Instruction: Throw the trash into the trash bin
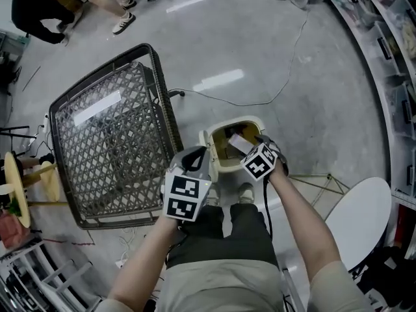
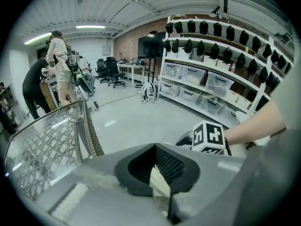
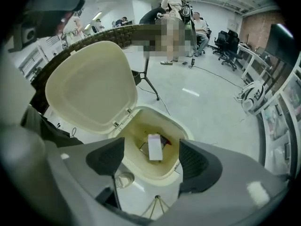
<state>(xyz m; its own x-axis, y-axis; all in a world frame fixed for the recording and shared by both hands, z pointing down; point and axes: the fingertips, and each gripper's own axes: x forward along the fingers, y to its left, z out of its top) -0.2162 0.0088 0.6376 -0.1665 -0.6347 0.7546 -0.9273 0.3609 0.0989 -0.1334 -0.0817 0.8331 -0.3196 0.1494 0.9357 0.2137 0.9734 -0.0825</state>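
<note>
A cream trash bin (image 1: pixel 224 164) stands on the floor in front of the person's feet, its lid (image 3: pixel 89 86) swung up to the left. My left gripper (image 1: pixel 194 160) is at the lid's edge, jaws shut on a thin cream sliver (image 2: pixel 160 182) that looks like that lid. Over the bin's mouth (image 3: pixel 136 166) my right gripper (image 3: pixel 153 161) points steeply down with its jaws wide open and nothing between the pads. A white boxy piece of trash (image 3: pixel 154 147) is inside the bin below them, also showing as the white piece (image 1: pixel 239 143) in the head view, with darker scraps beside it.
A grey wicker lattice frame (image 1: pixel 110 142) stands close on the bin's left. A white round table (image 1: pixel 361 216) is at the right, shelves (image 1: pixel 390 44) run along the far right. A cable (image 1: pixel 260 103) trails over the floor behind the bin. People (image 1: pixel 39 5) stand at the far left.
</note>
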